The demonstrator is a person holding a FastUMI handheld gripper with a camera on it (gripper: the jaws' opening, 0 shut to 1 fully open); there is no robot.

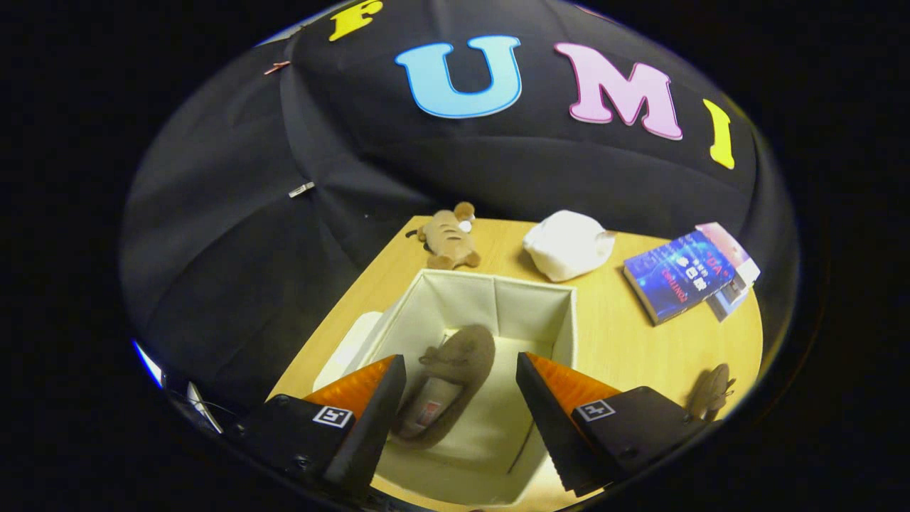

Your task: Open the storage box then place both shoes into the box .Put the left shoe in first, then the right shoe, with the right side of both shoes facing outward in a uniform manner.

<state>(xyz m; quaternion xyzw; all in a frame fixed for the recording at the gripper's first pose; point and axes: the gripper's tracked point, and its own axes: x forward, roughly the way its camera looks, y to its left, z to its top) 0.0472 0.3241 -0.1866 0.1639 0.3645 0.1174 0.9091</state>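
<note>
Brown shoe point(448, 384) lies in the box point(498, 299); the released gripper point(461, 398) may miss the second shoe point(711, 391) at 4 o'clock, near the table point(625, 334) edge.

Plush toy point(448, 238), white pouch point(569, 245), books point(686, 274) — on table point(640, 334).

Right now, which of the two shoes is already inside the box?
The shoe lying between the open tool's fingers is inside the white box. The other shoe lies outside on the table.
</note>
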